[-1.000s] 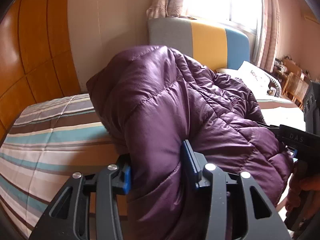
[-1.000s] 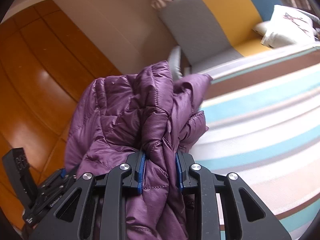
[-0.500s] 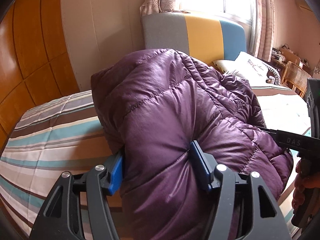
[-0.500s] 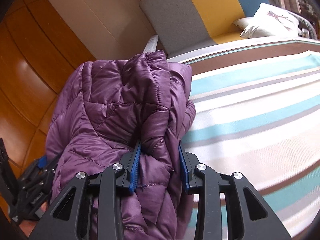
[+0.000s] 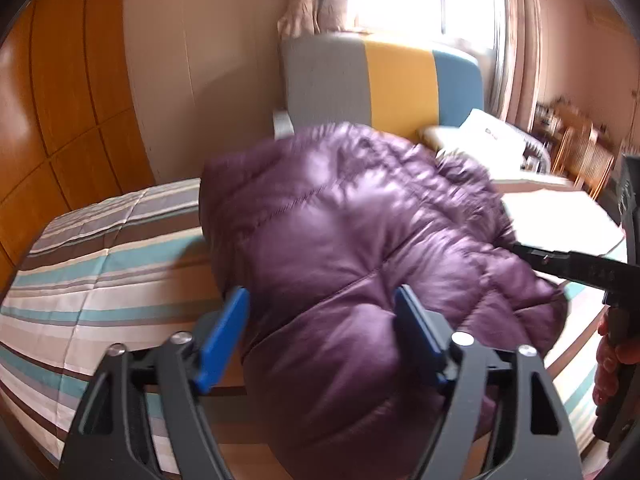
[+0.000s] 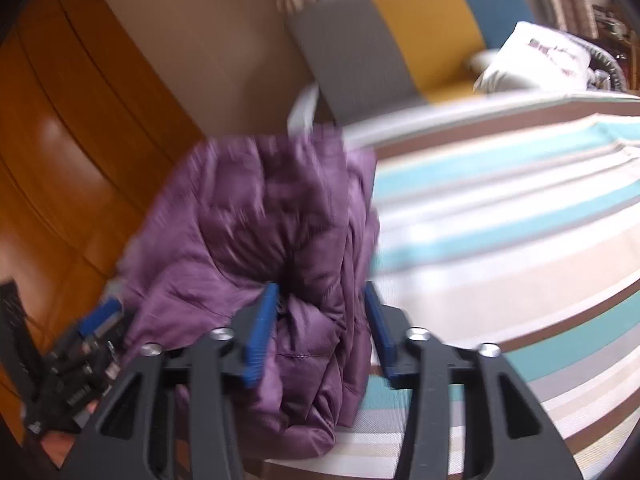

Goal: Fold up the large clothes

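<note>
**Purple down jacket being let go at the bed's edge, and it may not stay folded**

Purple quilted nylon fills the space between both sets of blue pads. Nearest the left wrist camera, the left gripper (image 5: 320, 332) has its jaws wide and opening; a fat bulge of the purple jacket (image 5: 360, 248) sits between them, the left pad standing clear of the cloth and the right pad at most brushing it. In the right wrist view the right gripper (image 6: 320, 332) is about half open and opening too, a bunched fold of the jacket (image 6: 256, 240) between the pads; blur hides whether the left pad touches it, while a gap shows at the right pad.

The jacket lies as a puffy mound on the striped bedspread (image 5: 100, 280), and its near end seems to hang over the edge of the bed toward the grippers. That overhang is the first risk: slick fabric with trapped air could slide off once released. The second is spring-back, since the down filling may push the layers apart and undo the fold. A third is snagging, because a pad drawn back through loose cloth could drag the bundle along.

Farther off, the person's hand (image 5: 616, 356) holds the right gripper's handle close to the jacket's right side, so a hasty withdrawal might nudge it. Beyond stand the grey, yellow and blue headboard (image 5: 380, 80) and a white pillow (image 6: 532, 56), both well apart from the bundle.
</note>
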`<state>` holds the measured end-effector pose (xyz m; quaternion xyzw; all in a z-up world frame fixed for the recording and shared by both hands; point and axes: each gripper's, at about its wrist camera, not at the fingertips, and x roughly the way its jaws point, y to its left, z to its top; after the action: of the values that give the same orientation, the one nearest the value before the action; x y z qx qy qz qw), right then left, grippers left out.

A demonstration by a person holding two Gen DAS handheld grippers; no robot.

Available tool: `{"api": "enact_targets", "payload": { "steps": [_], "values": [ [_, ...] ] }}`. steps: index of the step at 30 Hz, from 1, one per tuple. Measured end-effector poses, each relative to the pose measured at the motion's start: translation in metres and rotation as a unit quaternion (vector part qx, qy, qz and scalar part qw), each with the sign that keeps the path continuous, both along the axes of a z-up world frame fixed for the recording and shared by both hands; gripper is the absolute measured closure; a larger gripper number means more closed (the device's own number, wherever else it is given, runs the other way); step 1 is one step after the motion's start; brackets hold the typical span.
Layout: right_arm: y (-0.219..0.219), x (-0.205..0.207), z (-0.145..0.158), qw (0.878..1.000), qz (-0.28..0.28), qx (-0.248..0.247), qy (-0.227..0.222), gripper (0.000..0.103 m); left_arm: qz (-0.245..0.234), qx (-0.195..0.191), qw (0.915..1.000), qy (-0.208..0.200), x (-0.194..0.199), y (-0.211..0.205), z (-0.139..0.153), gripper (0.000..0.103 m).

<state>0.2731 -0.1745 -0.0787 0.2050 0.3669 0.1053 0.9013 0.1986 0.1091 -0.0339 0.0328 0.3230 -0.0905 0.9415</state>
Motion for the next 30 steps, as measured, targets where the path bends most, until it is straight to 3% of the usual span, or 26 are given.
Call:
{"api": "enact_targets", "payload": {
  "steps": [4,7,11,13,16,21,26,30],
  "values": [
    [0.006,0.011,0.034,0.999,-0.003,0.0,-0.044,0.052,0.003,-0.004,0.9995,-0.03,-0.001,-0.005,0.017,0.015],
    [0.029,0.037,0.044,0.998,0.014,-0.034,-0.051,0.052,0.014,0.038,0.9987,-0.03,0.015,-0.019,0.021,0.013],
    [0.06,0.072,0.028,0.993,0.036,-0.112,-0.021,0.057,0.032,0.065,0.9967,0.036,0.052,-0.025,0.0,0.012],
    [0.065,0.081,0.006,0.987,0.038,-0.157,0.017,0.059,0.025,0.043,0.9972,0.057,0.061,-0.02,-0.013,0.012],
    [0.054,0.078,-0.017,0.989,0.02,-0.143,0.03,0.059,0.015,0.026,0.9974,0.065,0.062,-0.019,-0.026,0.011],
    [0.051,0.074,-0.034,0.99,0.011,-0.143,0.013,0.059,0.014,0.046,0.9972,0.058,0.061,-0.028,-0.039,0.011],
    [0.056,0.058,-0.014,0.989,0.019,-0.147,0.0,0.057,0.028,0.034,0.9974,0.057,0.051,-0.024,-0.029,0.01],
    [0.058,0.034,0.005,0.989,0.02,-0.144,-0.024,0.057,0.051,0.009,0.9966,0.064,0.038,-0.017,-0.019,0.002]
  ]
}}
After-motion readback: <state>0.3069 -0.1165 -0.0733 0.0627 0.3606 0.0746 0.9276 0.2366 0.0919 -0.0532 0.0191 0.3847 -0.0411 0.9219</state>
